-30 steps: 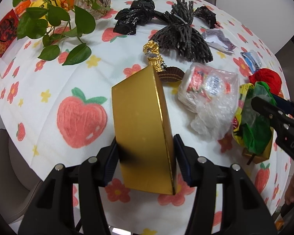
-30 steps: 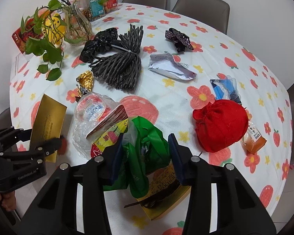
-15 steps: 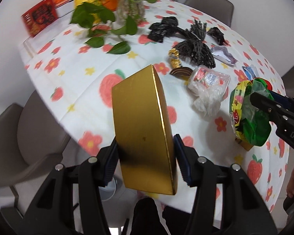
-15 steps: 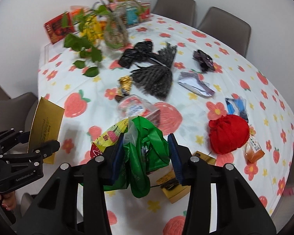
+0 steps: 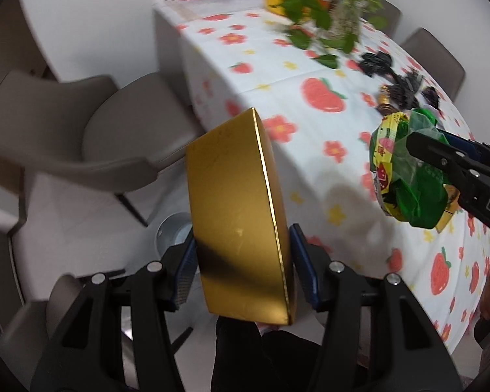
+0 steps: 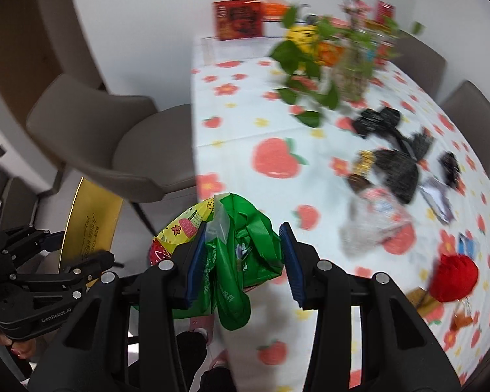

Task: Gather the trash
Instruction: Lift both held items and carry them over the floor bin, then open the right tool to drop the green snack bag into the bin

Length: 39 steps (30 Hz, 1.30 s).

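Observation:
My left gripper (image 5: 241,261) is shut on a gold box (image 5: 235,202), which stands on edge between the blue pads. It hangs past the table's edge, over the floor and a chair. My right gripper (image 6: 243,245) is shut on a crumpled green plastic bag (image 6: 241,254) with a yellow printed wrapper (image 6: 179,228) bunched against it. In the right wrist view the gold box (image 6: 91,225) shows at the far left. In the left wrist view the green bag (image 5: 408,179) hangs at the right, above the tablecloth.
The table (image 6: 245,124) has a strawberry-print cloth. On it lie black wrappers (image 6: 379,121), a clear plastic bundle (image 6: 372,219), a red pouch (image 6: 454,277) and a vase of leaves (image 6: 352,75). Grey chairs (image 5: 114,130) stand at the table's left side. A silvery round container (image 5: 173,233) sits on the floor.
Both grippers have swung off the tabletop toward its left edge, each with its load, and both have rolled. The chair and the floor have come into view.

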{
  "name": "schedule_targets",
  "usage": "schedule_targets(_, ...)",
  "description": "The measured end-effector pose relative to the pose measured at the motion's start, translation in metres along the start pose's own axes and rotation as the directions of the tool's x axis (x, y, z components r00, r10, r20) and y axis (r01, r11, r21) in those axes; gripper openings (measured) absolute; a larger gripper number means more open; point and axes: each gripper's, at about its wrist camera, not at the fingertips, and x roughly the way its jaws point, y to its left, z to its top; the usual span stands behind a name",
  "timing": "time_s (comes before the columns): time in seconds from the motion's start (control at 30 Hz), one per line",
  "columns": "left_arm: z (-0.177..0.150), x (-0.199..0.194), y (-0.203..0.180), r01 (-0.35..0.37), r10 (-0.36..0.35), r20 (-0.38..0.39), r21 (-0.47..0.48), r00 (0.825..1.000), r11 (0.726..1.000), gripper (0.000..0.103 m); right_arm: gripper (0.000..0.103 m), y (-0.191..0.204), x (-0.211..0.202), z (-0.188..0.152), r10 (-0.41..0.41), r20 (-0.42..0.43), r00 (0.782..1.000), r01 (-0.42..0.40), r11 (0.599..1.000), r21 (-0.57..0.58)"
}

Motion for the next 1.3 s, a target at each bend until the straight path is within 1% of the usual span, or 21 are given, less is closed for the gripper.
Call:
schedule_targets(0.17, -0.026, -0.011, 0.056, -0.063, 0.063, -0.01, -0.128, 0.998, 0.99, 0.054, 0.041, 0.067, 0.018, 0.008, 0.093, -0.028, 0.995, -0.096, 0.989, -0.115)
schedule_targets(0.33, -0.049, -0.012, 0.118, -0.107, 0.101, -0.036, -0.213, 0.994, 0.971, 0.054, 0.041, 0.133, 0.045, 0.013, 0.156, -0.068, 0.986, -0.166, 0.968, -0.191)
schedule_targets(0.43, -0.057, -0.004, 0.149, -0.112, 0.101, -0.06, -0.238, 0.993, 0.965, 0.054, 0.041, 0.167, 0.065, 0.013, 0.173, -0.093, 0.981, -0.189, 0.96, -0.208)
schedule_targets(0.6, -0.063, 0.028, 0.194, -0.111, 0.095, -0.08, -0.233, 0.992, 0.966, 0.054, 0.041, 0.209, 0.102, 0.005, 0.178, -0.123, 0.976, -0.201, 0.954, -0.222)
schedule_targets(0.7, -0.068, 0.056, 0.214, -0.104, 0.083, -0.098, -0.224, 0.992, 0.969, 0.054, 0.041, 0.222, 0.14, -0.008, 0.175, -0.146, 0.974, -0.204, 0.956, -0.21)
schedule_targets(0.83, -0.077, 0.11, 0.228, -0.091, 0.066, -0.118, -0.217, 0.991, 0.972, 0.054, 0.042, 0.224, 0.2, -0.03, 0.17, -0.183, 0.968, -0.204, 0.961, -0.185)
schedule_targets(0.93, -0.088, 0.163, 0.232, -0.079, 0.057, -0.108, -0.209, 0.992, 0.975, 0.054, 0.042, 0.221, 0.254, -0.057, 0.176, -0.202, 0.963, -0.213, 0.961, -0.176)
schedule_targets(1.03, -0.103, 0.223, 0.238, -0.062, 0.035, -0.121, -0.227, 0.992, 0.972, 0.054, 0.042, 0.215, 0.315, -0.091, 0.168, -0.22, 0.961, -0.206, 0.964, -0.167)
schedule_targets(1.1, -0.111, 0.259, 0.238, -0.057, 0.028, -0.129, -0.225, 0.991, 0.973, 0.054, 0.042, 0.211, 0.349, -0.108, 0.178, -0.229, 0.957, -0.214, 0.966, -0.144)
schedule_targets(1.23, -0.121, 0.32, 0.234, -0.056, 0.03, -0.131, -0.198, 0.991, 0.979, 0.054, 0.046, 0.208, 0.399, -0.134, 0.185, -0.231, 0.955, -0.221, 0.966, -0.137)
schedule_targets(1.3, -0.126, 0.34, 0.234, -0.06, 0.036, -0.131, -0.19, 0.991, 0.98, 0.054, 0.048, 0.205, 0.419, -0.144, 0.188, -0.228, 0.955, -0.222, 0.966, -0.136)
